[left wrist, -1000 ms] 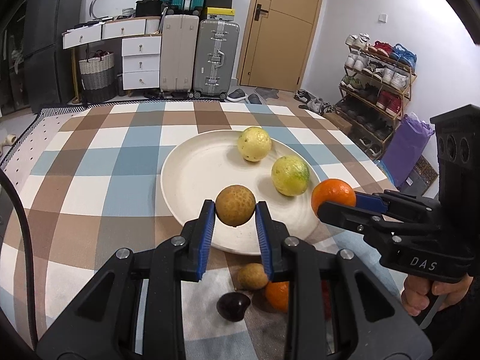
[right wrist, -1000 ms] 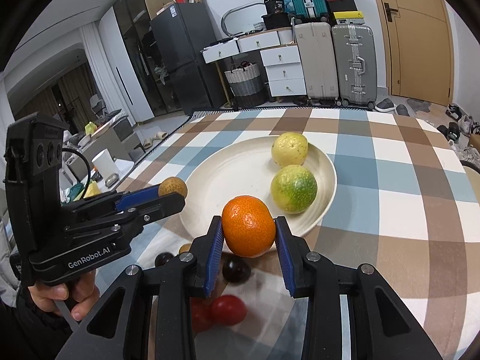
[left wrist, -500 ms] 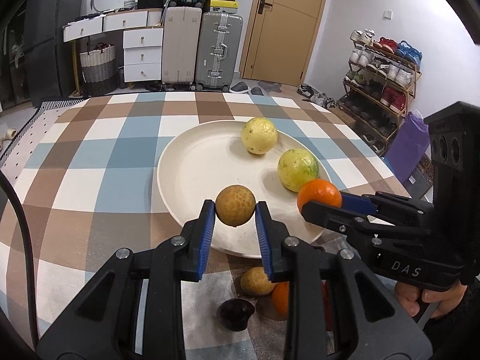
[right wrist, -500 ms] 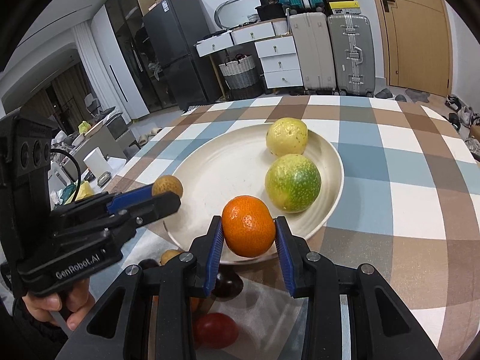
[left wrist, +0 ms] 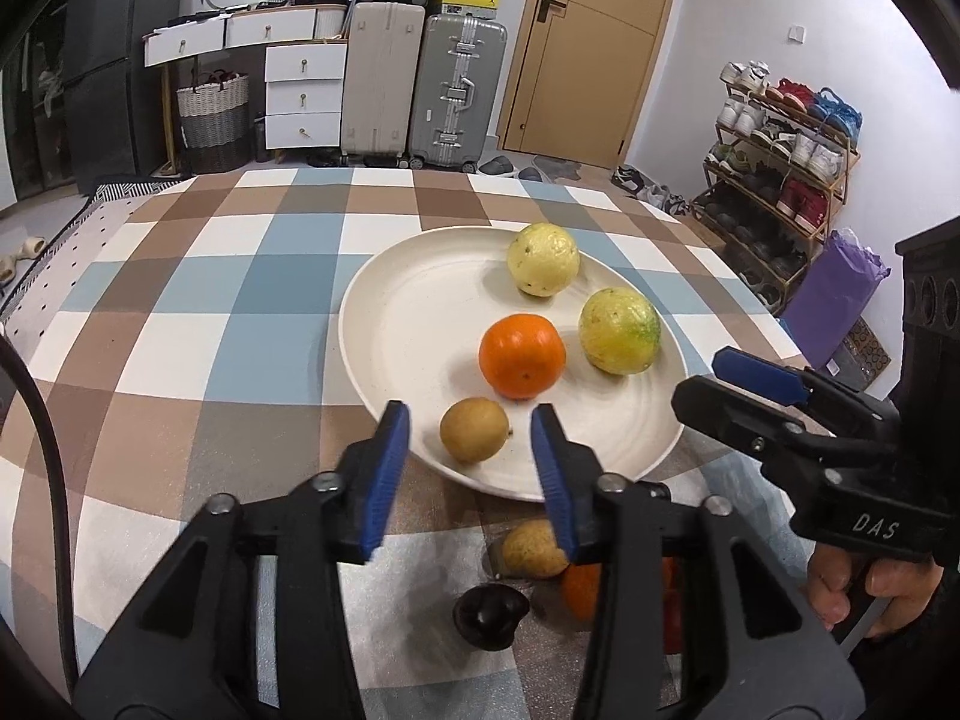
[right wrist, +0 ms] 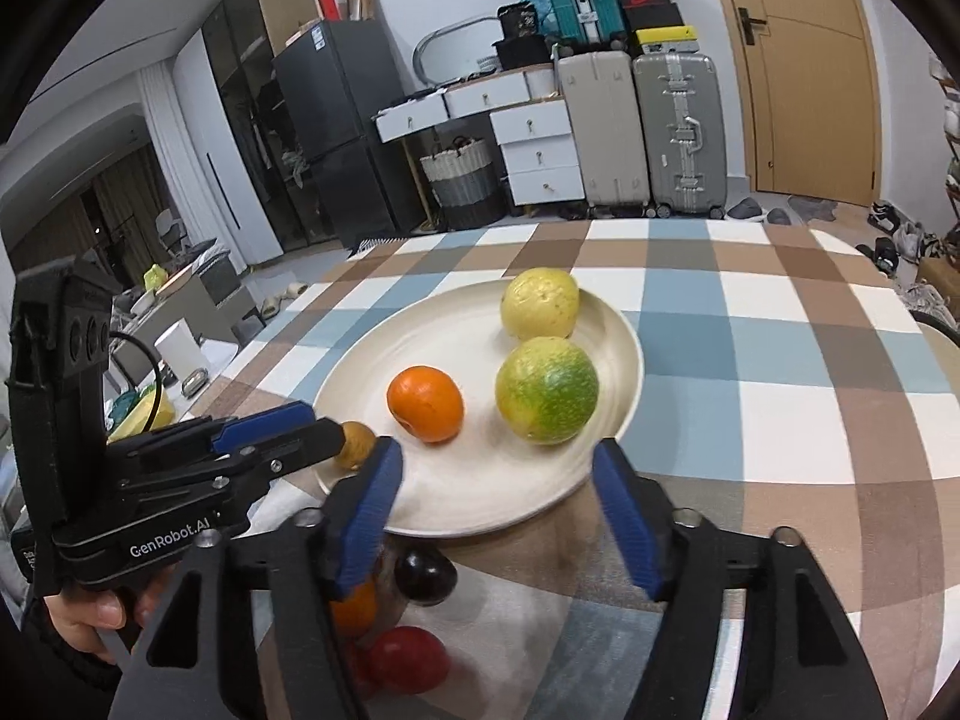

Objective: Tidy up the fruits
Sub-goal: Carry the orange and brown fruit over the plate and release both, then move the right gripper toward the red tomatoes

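Note:
A cream plate on the checked tablecloth holds a yellow fruit, a yellow-green fruit, an orange and a small brown fruit. My left gripper is opening. The brown fruit lies on the plate between its blue pads, touching neither. My right gripper is also opening above the plate's near rim, with nothing between its pads. The orange rests beyond it to the left.
Loose fruit lies on the cloth in front of the plate: another brown fruit, a dark fruit, a second orange and a red fruit. A person's hands grip both handles. Suitcases and drawers stand behind the table.
Both grippers have opened. The brown fruit has dropped from the left jaws onto the plate. The orange has left the right jaws and now sits on the plate.

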The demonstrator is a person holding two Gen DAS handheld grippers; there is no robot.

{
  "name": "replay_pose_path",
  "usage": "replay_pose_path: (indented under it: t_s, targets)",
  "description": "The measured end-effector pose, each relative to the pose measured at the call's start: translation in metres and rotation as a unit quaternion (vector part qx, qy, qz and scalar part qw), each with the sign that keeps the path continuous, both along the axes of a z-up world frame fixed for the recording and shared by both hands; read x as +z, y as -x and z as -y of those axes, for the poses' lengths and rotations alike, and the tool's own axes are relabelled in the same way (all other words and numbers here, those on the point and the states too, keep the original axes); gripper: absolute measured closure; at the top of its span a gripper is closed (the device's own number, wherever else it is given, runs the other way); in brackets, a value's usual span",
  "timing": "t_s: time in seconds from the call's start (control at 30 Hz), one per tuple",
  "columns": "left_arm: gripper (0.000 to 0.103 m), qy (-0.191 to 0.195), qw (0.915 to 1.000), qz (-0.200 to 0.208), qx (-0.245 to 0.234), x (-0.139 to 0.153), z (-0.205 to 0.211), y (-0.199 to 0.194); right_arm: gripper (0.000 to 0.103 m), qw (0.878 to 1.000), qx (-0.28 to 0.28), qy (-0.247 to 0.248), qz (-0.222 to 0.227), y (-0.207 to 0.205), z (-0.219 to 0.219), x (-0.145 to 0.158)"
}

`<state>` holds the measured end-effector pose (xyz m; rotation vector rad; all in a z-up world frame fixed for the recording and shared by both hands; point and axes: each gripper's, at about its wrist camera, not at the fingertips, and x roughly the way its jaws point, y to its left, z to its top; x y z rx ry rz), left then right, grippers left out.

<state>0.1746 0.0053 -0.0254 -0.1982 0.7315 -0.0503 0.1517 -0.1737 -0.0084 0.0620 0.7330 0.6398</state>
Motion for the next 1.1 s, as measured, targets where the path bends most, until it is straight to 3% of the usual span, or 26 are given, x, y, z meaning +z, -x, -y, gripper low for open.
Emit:
replay_pose_path:
  t_s: [0.03, 0.1, 0.17, 0.23, 0.33, 0.43, 0.63, 1.1]
  targets:
    - [0.054, -0.001, 1.0, 0.002, 0.003, 0.001, -0.001, 0.002, 0.026, 1.0, -0.001, -0.001, 0.0, 0.0, 0.001, 0.0]
    - [0.037, -0.006, 0.9999, 0.009, 0.008, 0.003, -0.003, 0.007, 0.013, 1.0, -0.006, -0.002, 0.0, 0.0, 0.004, 0.0]
    - [0.022, -0.011, 0.9997, 0.015, 0.014, 0.004, -0.005, 0.013, 0.011, 1.0, -0.011, -0.003, 0.001, 0.002, 0.006, 0.001]
    - [0.018, -0.009, 0.9996, 0.02, 0.02, 0.006, -0.008, 0.019, 0.004, 1.0, -0.008, 0.002, -0.003, 0.002, 0.007, 0.0]
    - [0.013, -0.002, 0.9996, 0.02, 0.022, 0.009, -0.013, 0.028, 0.003, 1.0, -0.01, 0.003, -0.009, 0.004, 0.011, -0.002]
    - [0.002, -0.003, 0.9994, 0.025, 0.023, 0.01, -0.015, 0.041, 0.0, 1.0, -0.014, 0.006, -0.017, 0.008, 0.017, -0.004]
    - [0.001, -0.028, 0.9992, 0.027, 0.009, 0.011, -0.009, 0.063, 0.0, 0.999, -0.008, 0.02, -0.034, 0.022, 0.022, -0.007]
    - [0.001, -0.027, 0.9995, -0.008, 0.011, 0.0, -0.004, 0.091, 0.0, 0.995, 0.006, 0.086, -0.05, 0.057, 0.027, -0.012]
